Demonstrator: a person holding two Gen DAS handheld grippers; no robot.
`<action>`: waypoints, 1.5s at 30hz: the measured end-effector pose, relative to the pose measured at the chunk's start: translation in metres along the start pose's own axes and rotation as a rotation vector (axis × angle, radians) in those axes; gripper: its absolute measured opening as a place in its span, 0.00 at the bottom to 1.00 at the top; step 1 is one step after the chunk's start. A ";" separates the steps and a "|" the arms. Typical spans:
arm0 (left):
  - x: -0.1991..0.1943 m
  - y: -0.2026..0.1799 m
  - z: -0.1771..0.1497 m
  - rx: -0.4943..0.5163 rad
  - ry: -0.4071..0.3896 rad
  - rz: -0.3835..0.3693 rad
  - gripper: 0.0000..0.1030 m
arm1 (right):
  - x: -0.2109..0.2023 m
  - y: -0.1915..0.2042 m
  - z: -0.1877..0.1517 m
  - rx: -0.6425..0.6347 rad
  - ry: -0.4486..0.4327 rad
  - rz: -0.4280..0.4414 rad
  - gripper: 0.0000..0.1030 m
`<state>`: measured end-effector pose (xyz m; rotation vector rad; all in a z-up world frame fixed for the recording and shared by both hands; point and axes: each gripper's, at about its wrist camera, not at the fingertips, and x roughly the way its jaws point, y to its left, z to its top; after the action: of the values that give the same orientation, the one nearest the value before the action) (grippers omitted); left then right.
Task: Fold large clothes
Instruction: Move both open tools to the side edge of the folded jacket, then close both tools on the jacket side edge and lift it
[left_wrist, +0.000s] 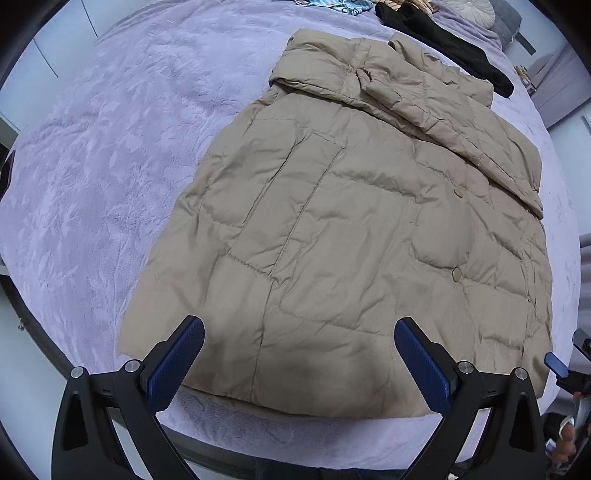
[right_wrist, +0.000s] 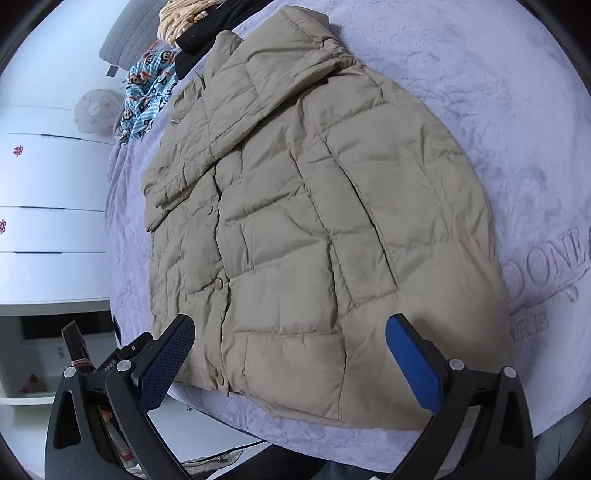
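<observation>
Finding the jacket (left_wrist: 351, 229) sleeve-folded near the bed (left_wrist: 92, 166) edge, both grippers gaping empty, we judge hem-to-collar folding next.

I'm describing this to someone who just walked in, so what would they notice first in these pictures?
A big tan quilted jacket lies spread, partly folded, in the middle of a lavender bedspread, filling most of both views. Open blue-padded tongs, the left tongs and the right tongs, hang over its near hem, holding nothing. Beyond the collar lie a black garment and a blue cartoon-print cloth.
</observation>
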<state>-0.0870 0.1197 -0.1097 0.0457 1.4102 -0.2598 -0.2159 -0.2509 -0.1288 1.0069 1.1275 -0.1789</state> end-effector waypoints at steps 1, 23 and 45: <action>0.000 0.006 -0.004 0.000 0.000 -0.005 1.00 | 0.000 -0.001 -0.007 0.013 -0.002 0.011 1.00; 0.040 0.102 -0.045 -0.231 0.149 -0.417 0.94 | -0.003 -0.067 -0.101 0.403 -0.124 0.132 1.00; -0.009 0.069 0.006 -0.052 -0.024 -0.483 0.09 | 0.013 -0.075 -0.087 0.570 -0.203 0.209 0.09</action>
<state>-0.0680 0.1874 -0.1081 -0.3443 1.3887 -0.6195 -0.3114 -0.2245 -0.1886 1.5653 0.7897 -0.4397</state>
